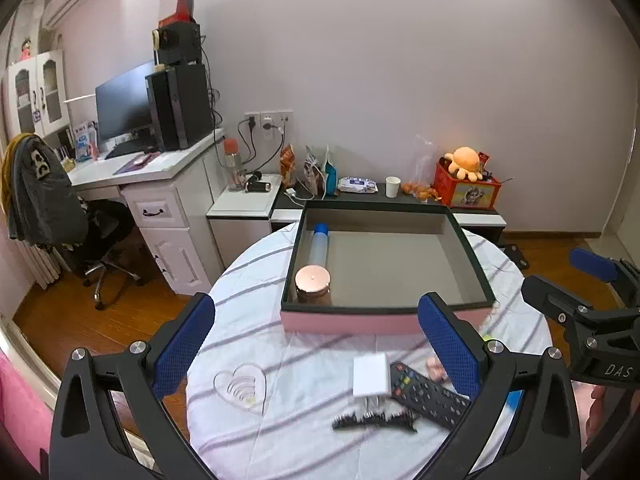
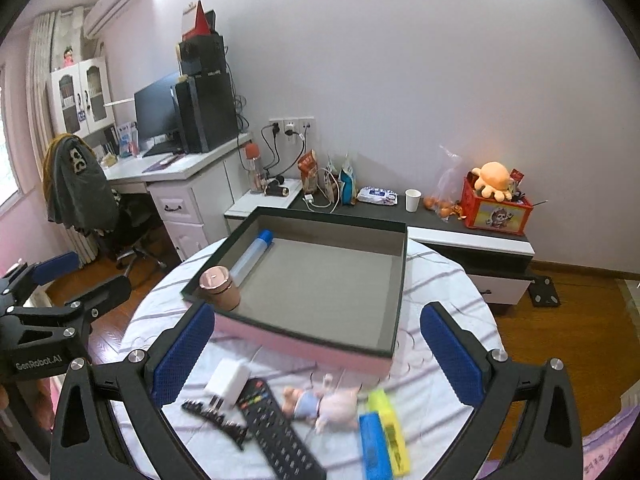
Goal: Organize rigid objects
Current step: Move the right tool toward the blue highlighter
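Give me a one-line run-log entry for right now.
left hand-held gripper: open, empty | right hand-held gripper: open, empty | box: holds jar, blue tube | remote: on table

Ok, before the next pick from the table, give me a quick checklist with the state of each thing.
1. Left claw open and empty: ok.
2. Right claw open and empty: ok.
3. Box has free floor: ok; only the blue tube and copper-lidded jar lie along its left wall.
4. Remote free to lift: not ok; the white charger overlaps its top end.
5. Black hair clip clear of neighbours: cannot tell; it lies close under the charger and remote.
6. Blue and yellow highlighters reachable by the right claw: ok, though blurred.
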`<state>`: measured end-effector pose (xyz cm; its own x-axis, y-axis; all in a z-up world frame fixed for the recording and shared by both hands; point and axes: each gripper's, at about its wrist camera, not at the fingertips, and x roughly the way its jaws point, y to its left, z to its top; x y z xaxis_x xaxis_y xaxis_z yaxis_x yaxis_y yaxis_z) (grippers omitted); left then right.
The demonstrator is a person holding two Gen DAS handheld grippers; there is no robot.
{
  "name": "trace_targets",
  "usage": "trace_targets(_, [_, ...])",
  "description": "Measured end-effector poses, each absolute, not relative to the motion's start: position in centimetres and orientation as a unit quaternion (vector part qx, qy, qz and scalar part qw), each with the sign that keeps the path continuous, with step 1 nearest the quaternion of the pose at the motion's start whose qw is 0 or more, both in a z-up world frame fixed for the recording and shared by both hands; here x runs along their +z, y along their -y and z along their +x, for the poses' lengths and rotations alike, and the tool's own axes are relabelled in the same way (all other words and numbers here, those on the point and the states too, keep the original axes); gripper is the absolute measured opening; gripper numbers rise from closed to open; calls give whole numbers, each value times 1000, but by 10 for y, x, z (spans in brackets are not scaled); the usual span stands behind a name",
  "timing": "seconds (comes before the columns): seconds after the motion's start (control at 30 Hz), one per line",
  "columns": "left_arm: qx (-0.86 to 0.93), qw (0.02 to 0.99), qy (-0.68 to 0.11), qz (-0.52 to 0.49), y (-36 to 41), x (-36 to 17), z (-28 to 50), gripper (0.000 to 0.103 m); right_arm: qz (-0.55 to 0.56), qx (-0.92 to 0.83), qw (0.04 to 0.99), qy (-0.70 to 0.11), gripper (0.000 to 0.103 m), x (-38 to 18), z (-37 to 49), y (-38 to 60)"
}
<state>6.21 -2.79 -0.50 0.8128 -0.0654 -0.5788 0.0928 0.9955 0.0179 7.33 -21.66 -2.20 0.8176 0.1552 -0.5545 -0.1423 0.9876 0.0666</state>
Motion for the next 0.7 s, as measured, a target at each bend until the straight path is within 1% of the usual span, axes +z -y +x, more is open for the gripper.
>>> trace_targets(0.37, [-54, 956, -286, 34, 34, 0, 8, 103, 8, 71, 960, -272, 103, -13, 14, 216])
trace_targets(0.7, [-53, 953, -296, 45, 40, -11, -1, 103, 11, 52, 958, -283, 103, -25, -7, 223])
